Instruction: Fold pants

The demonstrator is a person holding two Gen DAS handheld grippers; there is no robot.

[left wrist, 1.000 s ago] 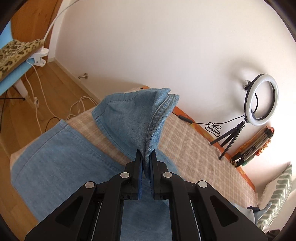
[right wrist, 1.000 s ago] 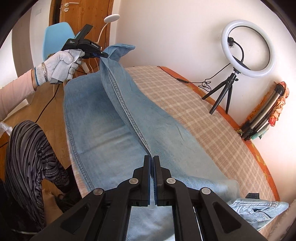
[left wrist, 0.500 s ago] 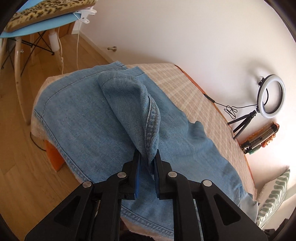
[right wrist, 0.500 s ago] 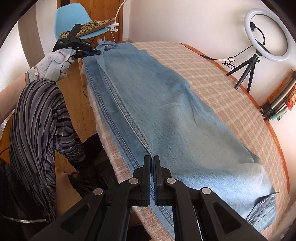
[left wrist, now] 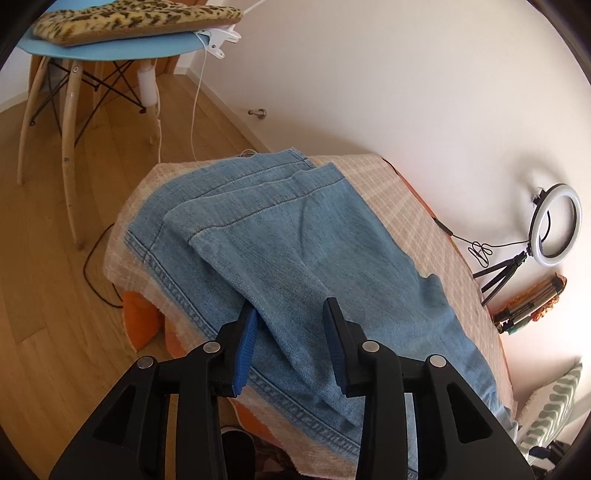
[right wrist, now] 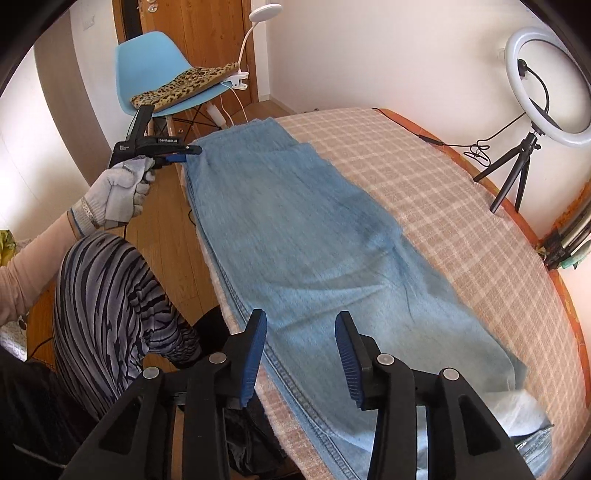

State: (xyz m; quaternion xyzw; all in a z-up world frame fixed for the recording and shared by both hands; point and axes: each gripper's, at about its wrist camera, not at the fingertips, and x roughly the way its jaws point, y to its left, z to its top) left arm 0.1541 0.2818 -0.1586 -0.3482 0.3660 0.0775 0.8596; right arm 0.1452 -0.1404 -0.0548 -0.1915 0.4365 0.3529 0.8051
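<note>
The light blue denim pants (left wrist: pixel 295 258) lie flat along the checked bed cover, folded lengthwise with one leg on top of the other; they also show in the right wrist view (right wrist: pixel 325 251). The hems lie at the far end (left wrist: pixel 266 173). My left gripper (left wrist: pixel 290 310) is open just above the upper leg's near edge, holding nothing. My right gripper (right wrist: pixel 301 319) is open above the pants near the side seam, empty. The left gripper also shows in the right wrist view (right wrist: pixel 184 149), beside the bed's far corner.
A blue chair (right wrist: pixel 155 70) with a leopard cushion (left wrist: pixel 136 18) stands past the bed's end. A ring light on a tripod (right wrist: pixel 546 85) and cables sit at the wall side. A patterned pillow (left wrist: pixel 550 410) lies at the right. My leg (right wrist: pixel 110 302) is beside the bed.
Both grippers have opened and let go of the pants. The lifted leg now lies flat on the other leg. The left gripper has pulled back from the fabric.
</note>
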